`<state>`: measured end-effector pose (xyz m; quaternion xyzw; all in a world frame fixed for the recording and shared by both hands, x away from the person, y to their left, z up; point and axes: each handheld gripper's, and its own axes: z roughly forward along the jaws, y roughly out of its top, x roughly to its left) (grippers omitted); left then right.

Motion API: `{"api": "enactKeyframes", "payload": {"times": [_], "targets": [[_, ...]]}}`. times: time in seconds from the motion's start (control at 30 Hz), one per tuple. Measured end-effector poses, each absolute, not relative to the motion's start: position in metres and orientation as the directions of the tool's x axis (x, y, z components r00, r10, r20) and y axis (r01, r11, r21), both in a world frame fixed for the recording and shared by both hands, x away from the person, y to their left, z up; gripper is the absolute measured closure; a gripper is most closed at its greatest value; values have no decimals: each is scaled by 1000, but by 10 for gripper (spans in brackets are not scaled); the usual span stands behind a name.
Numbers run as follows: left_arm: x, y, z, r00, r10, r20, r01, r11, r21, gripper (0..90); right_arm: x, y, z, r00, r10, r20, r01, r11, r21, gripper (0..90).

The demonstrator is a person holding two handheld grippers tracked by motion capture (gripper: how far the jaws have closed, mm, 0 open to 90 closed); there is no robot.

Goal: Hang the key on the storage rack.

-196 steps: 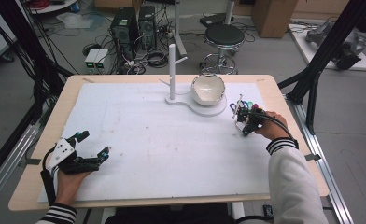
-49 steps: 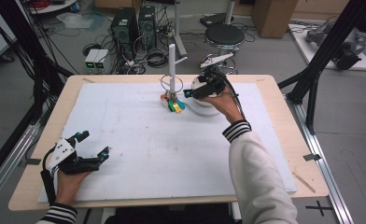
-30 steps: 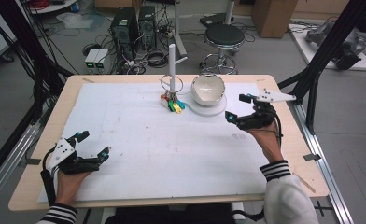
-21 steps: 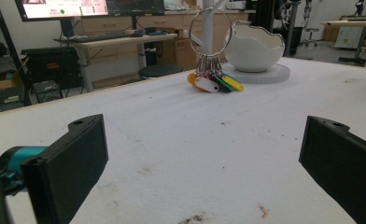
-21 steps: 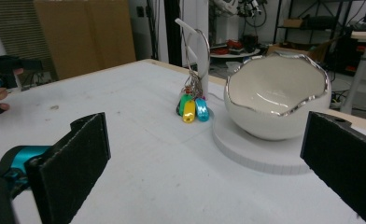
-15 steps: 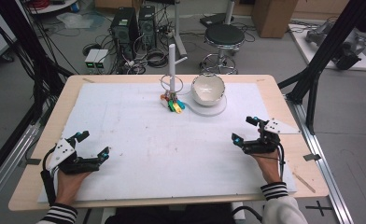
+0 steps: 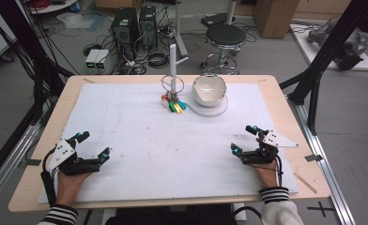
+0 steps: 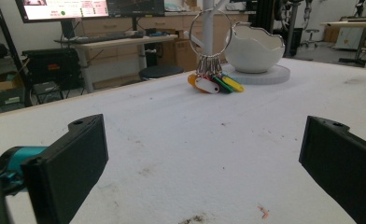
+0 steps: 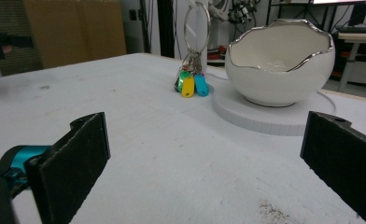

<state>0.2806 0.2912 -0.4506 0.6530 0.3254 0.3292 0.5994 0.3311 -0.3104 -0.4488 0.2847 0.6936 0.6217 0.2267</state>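
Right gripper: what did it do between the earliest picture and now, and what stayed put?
The right gripper carried the key ring with coloured tags to the white post, let it go there, then drew back to the near right of the table, open. The left gripper and the white bowl kept their places.

Wide open white counter [image 7: 172,150] in front of you, nothing between your two hands. Your left hand-held gripper [image 7: 92,145] sits near the front left corner, your right hand-held gripper [image 7: 244,138] near the front right, jaws spread on both, well apart from each other. The only obstacles stand at the far middle: the upright white post [image 7: 172,68] with the key ring [image 8: 209,28] around it and coloured tags [image 7: 174,106] at its foot, and just beside it the white bowl [image 7: 209,89] on its round base [image 9: 265,119]. The lanes either side of that cluster are free.
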Motion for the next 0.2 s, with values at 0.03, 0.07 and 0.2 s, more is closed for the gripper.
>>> {"api": "enactKeyframes", "payload": {"times": [0.03,0.07,0.2], "targets": [[281,291,-451,572,819,40,31,-70,997,17,331,-310,-449,-735,677,44,115,60,992,9],[280,291,-451,572,819,40,30,-69,997,17,331,-311,-449,-732,680,45,119,62,991,9],[280,291,-451,571,820,38,30,-68,997,17,331,-311,-449,-728,685,45,118,61,991,10]]}}
